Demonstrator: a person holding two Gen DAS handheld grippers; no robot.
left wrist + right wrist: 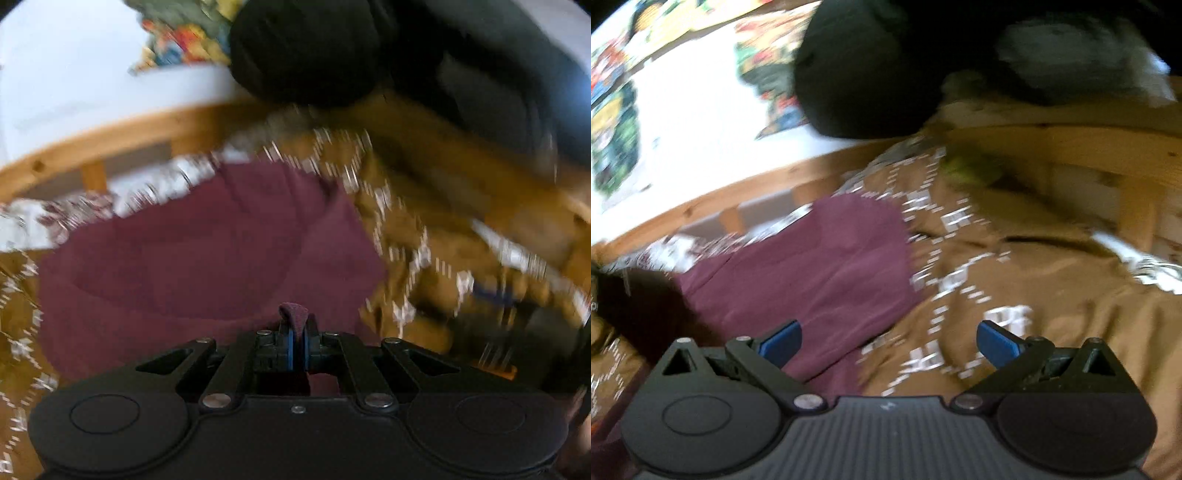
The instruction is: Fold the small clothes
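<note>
A small maroon garment (192, 258) lies spread on a brown bedcover with white patterns (424, 258). My left gripper (298, 345) is shut on a pinched fold of the maroon garment at its near edge. In the right wrist view the same garment (812, 269) lies left of centre. My right gripper (889, 341) is open and empty, hovering over the garment's right edge and the bedcover (1052, 295). Both views are motion-blurred.
A wooden bed rail (1071, 147) runs behind the cover. A big black rounded object (864, 70) sits at the back. A white wall with colourful posters (617, 125) is at the left. A green item (971, 170) lies near the rail.
</note>
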